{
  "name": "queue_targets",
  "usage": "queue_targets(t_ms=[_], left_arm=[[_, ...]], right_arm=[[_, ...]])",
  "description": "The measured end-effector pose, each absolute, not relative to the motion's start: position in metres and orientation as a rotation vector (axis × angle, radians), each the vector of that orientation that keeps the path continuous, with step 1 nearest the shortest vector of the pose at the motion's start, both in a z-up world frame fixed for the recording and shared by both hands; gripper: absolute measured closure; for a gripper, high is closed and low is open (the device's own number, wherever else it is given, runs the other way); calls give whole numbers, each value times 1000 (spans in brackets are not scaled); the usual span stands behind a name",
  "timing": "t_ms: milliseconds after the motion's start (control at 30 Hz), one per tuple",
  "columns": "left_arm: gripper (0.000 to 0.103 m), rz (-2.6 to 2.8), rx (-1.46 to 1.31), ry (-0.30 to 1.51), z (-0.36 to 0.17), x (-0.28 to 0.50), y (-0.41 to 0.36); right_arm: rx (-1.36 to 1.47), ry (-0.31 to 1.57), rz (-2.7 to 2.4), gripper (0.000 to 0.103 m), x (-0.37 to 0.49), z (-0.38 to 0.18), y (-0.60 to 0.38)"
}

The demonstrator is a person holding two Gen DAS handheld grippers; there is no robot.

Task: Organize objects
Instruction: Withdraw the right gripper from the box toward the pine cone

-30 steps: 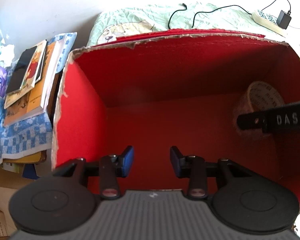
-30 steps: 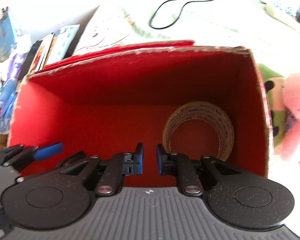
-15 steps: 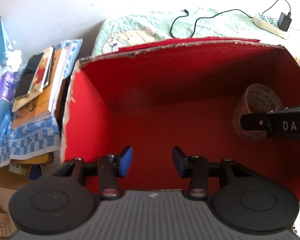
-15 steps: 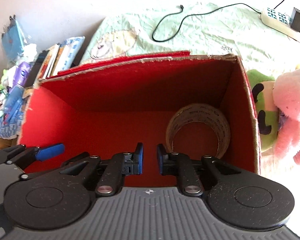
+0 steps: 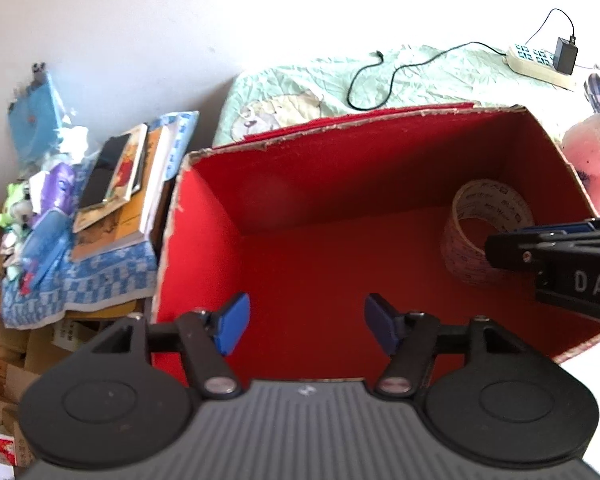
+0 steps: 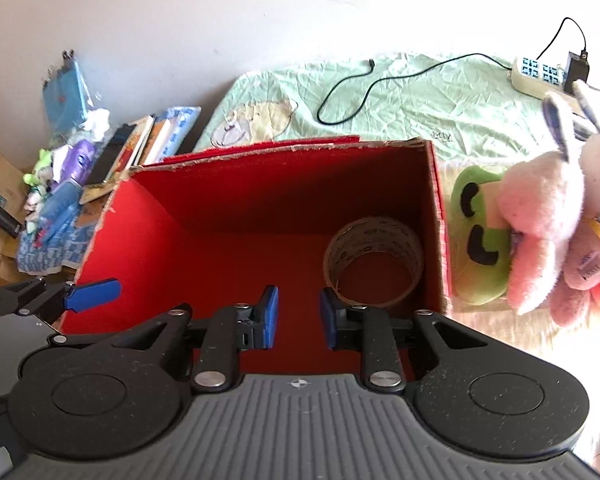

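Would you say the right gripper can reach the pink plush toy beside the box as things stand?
Probably yes: the right gripper is open and empty, and the pink plush toy lies outside the red box, uncovered on top, partly over the green plush.

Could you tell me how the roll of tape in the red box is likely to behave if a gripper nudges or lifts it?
The tape roll stands on edge near the red box wall, so a nudge would probably roll or topple it. Its hollow ring looks stiff and probably light to lift.
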State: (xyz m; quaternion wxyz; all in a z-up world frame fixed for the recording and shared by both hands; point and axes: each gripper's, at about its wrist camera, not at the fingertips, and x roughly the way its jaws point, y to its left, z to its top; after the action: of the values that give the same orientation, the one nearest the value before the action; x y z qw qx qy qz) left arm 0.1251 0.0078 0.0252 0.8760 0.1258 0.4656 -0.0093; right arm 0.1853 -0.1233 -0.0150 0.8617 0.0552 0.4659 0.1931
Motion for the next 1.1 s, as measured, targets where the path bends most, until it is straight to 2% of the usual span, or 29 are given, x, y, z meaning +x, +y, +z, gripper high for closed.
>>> queue_targets(t_ms=[433,733,1100], left_arm=[[25,89,245,897,57,69,-22],[22,115,225,929,48,39,-46],[20,112,233,989,27,19,-71]], right_arm=[[135,911,504,76,148,2,-167],[114,906,534,74,125,0,-187],[145,984,530,73,113,-20,-209]])
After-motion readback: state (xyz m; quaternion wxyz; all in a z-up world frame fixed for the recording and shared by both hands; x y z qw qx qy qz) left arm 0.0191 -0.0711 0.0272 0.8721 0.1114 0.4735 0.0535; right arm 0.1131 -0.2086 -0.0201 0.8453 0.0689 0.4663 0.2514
